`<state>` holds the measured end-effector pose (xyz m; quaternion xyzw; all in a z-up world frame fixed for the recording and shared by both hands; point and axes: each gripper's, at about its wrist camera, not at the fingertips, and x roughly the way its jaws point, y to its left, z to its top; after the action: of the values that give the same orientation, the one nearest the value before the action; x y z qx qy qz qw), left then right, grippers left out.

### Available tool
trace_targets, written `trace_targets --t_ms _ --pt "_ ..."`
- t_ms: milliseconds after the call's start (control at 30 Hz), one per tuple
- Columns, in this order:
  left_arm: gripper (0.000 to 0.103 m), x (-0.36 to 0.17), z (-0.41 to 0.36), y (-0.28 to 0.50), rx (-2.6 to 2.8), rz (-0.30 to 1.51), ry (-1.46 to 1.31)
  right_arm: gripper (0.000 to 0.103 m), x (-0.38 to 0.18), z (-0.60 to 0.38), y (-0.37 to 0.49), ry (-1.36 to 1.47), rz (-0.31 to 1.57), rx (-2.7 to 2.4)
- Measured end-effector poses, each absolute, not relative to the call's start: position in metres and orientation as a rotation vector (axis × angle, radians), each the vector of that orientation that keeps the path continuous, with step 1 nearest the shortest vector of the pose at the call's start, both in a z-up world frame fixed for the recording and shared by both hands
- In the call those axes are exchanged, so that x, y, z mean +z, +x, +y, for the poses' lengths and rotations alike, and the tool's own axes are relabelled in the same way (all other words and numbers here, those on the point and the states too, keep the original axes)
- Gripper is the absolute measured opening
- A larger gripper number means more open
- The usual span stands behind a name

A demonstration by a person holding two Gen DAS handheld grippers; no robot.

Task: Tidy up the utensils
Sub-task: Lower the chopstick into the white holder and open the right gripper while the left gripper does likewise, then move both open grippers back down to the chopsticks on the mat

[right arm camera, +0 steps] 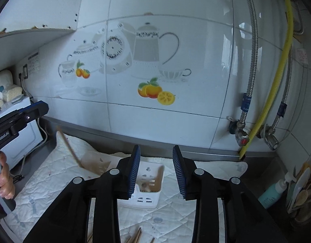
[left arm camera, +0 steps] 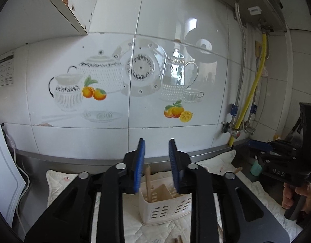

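A white slotted utensil holder (left arm camera: 163,208) stands on a quilted mat (left arm camera: 60,184), with a wooden chopstick (left arm camera: 148,182) upright in it. My left gripper (left arm camera: 156,151) is open and empty, above the holder. In the right wrist view my right gripper (right arm camera: 156,156) is open and empty above a second white holder (right arm camera: 149,182). A beige holder (right arm camera: 98,164) with a tilted chopstick (right arm camera: 69,147) stands to its left. Loose chopsticks (right arm camera: 137,236) lie on the mat at the bottom edge. The other gripper shows at the right edge of the left wrist view (left arm camera: 280,154).
A tiled wall (left arm camera: 135,81) with teapot pictures stands behind the steel counter. Pipes and a yellow hose (right arm camera: 276,81) run down at the right. A teal bottle (right arm camera: 274,192) and a jar of wooden spoons (right arm camera: 303,198) stand at the right. A white appliance (right arm camera: 20,133) stands at the left.
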<state>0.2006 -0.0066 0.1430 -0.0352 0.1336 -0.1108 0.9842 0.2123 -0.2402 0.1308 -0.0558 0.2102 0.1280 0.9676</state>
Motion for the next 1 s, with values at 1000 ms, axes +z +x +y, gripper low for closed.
trace_targets --t_ms 1000 --pt "0.036 -0.086 -0.032 0.016 -0.266 0.721 -0.115 0.036 -0.046 -0.257 -0.005 -0.045 0.57 0.161"
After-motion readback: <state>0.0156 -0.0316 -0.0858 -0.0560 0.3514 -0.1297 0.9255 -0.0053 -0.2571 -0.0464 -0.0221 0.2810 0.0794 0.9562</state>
